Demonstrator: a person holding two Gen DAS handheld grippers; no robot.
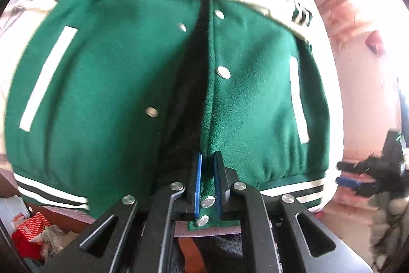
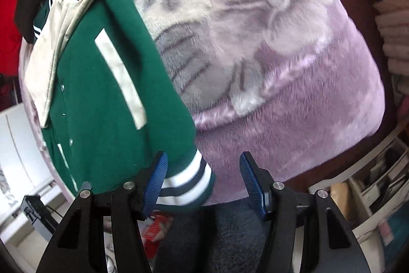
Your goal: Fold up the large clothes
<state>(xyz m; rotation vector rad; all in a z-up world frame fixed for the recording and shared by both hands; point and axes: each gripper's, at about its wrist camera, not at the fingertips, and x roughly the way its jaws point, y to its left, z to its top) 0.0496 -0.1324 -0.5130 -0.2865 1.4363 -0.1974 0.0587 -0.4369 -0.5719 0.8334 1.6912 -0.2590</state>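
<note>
Nearest, the left gripper point(image 1: 207, 183) is clamped on the hem edge of a green jacket point(image 1: 107, 94), beside its snap placket. The right gripper point(image 2: 203, 178) is spread wide, holding nothing, its jaws straddling the striped hem corner point(image 2: 186, 183). The jacket lies front-up on a lilac blanket point(image 2: 268, 55), cream sleeves folded across. Likely next: pinch that corner, then lift the hem toward the collar. A red box point(image 1: 33, 224) sits below the bed edge.
</note>
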